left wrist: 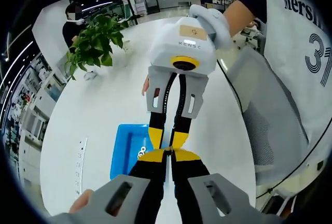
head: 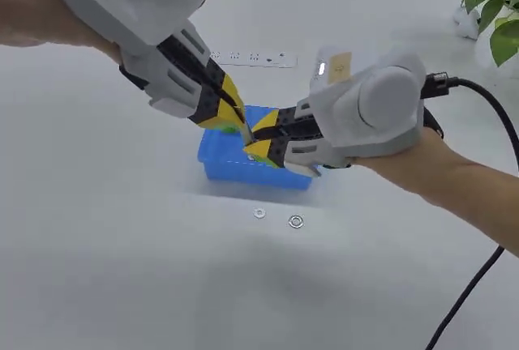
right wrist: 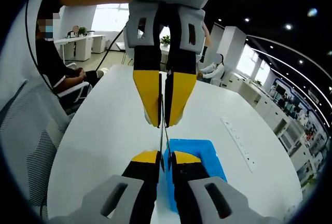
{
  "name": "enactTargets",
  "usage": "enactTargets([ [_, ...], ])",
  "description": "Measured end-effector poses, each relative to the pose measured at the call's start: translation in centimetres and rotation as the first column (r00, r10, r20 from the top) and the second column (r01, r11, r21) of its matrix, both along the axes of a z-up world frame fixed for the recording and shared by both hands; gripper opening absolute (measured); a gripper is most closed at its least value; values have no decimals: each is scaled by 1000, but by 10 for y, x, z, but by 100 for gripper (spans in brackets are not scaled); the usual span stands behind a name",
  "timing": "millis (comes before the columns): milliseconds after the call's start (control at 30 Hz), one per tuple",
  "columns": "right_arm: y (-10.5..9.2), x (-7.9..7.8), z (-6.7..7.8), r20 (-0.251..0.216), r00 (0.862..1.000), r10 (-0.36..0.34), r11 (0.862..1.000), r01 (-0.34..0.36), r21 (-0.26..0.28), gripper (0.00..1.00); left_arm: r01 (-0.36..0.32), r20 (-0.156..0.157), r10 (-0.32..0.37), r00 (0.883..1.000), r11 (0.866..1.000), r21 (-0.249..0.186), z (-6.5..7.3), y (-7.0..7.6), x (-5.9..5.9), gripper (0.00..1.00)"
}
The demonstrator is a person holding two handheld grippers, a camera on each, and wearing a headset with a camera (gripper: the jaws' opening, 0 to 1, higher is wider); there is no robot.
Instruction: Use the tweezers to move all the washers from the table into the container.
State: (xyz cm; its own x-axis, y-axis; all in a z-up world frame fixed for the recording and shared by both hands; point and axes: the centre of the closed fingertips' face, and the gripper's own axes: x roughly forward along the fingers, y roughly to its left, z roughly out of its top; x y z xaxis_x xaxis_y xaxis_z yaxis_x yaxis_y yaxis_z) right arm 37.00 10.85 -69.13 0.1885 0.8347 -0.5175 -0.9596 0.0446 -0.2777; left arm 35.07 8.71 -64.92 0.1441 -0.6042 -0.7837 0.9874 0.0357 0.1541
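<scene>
Head view: the left gripper (head: 238, 127) and the right gripper (head: 257, 144) meet tip to tip above the blue container (head: 217, 168), which stands on the white table (head: 122, 253). Right gripper view: the thin tweezers (right wrist: 163, 141) run from one pair of jaws to the other, and both pairs are pressed together on them. The first washer (head: 259, 214) and second washer (head: 296, 221) lie on the table near the container's front wall, apart from each other. Left gripper view: pale rings (left wrist: 140, 154) inside the container may be washers.
</scene>
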Motion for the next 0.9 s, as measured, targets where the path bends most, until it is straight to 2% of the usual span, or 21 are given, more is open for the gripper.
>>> enactTargets([
  [167,-4,-11,-8,-16,1000,8,1000,-9,-12,10,5,-20,-5,1000,1000,-7,-6,-4,-10,7],
  [233,-7,-15,-13,-24,1000,11,1000,-11,-18,10,7,-32,-7,999,1000,-10,-14,-6,-12,7],
  [500,-11,-26,-28,-54,998,12,999,-14,-32,10,10,-64,-11,998,1000,-15,-25,-10,-22,7],
  [667,-11,-28,-38,-74,997,7,999,-10,-34,10,-3,-87,0,996,1000,-29,-33,-10,-23,7],
  [900,-7,-28,-57,-125,992,2,999,-8,-42,10,-17,-140,14,990,1000,-26,-52,-8,-20,7],
])
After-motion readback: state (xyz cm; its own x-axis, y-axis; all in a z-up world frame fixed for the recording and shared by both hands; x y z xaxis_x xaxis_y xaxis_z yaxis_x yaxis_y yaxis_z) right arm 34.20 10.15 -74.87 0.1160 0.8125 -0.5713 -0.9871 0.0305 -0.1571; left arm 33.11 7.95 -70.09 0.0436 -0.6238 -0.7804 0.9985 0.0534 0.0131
